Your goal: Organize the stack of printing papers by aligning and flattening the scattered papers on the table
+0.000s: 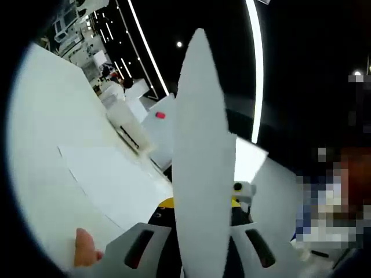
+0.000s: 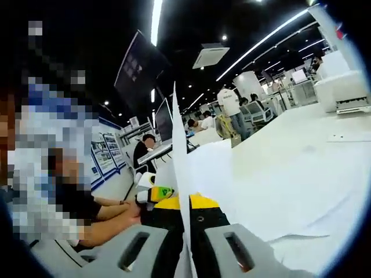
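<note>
A white stack of printing paper (image 1: 200,145) stands upright on its edge between my jaws, and my left gripper (image 1: 200,255) is shut on it. In the right gripper view the same stack (image 2: 178,145) shows as a thin edge, with my right gripper (image 2: 186,249) shut on it from the opposite side. Behind the paper I see the yellow and black body of the right gripper (image 1: 242,191), and in the other view the left gripper (image 2: 155,194). Loose white sheets (image 1: 116,179) (image 2: 278,191) lie flat on the white table (image 1: 46,116) (image 2: 324,145).
A white box-shaped machine (image 1: 128,126) and a small red item (image 1: 160,115) stand at the table's far side. A printer (image 2: 348,87) stands at the right. A person's forearm (image 2: 110,214) reaches in from the left. People (image 2: 232,107) stand in the background.
</note>
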{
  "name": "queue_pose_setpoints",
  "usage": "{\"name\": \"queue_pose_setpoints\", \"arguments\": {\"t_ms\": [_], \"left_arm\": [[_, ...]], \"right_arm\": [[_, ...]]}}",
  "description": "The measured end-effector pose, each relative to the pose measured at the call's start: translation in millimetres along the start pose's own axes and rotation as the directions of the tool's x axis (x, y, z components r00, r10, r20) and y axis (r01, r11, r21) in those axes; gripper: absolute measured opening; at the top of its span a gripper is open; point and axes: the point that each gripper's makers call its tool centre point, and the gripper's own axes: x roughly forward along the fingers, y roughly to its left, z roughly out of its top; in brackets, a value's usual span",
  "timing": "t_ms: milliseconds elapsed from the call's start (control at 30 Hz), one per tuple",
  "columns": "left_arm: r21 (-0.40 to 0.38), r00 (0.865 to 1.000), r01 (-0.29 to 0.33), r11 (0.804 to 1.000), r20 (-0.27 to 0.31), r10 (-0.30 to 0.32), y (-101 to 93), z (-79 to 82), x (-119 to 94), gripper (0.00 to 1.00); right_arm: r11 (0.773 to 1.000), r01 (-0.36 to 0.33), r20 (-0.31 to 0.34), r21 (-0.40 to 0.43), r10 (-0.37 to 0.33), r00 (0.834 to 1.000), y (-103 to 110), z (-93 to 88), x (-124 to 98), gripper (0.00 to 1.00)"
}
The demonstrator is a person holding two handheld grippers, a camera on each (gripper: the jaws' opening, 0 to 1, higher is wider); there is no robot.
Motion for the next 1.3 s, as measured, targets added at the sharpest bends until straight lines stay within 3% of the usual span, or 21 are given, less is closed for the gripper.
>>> {"name": "queue_pose_setpoints", "arguments": {"t_ms": [867,1300], "left_arm": [[0.001,1.0,0.0,1.0,0.002,0.0,-3.2,-2.7,0.5,0.16],[0.002,1.0,0.018,1.0,0.009,-0.018,-3.8,1.2,-0.2,0.16]], "right_arm": [[0.998,-0.057,-0.029,0.04,0.058,0.998,18.0,-15.0,23.2,0.0],[0.996,-0.065,-0.045,0.067,0.068,0.997,13.6,-19.3,26.3,0.0]]}}
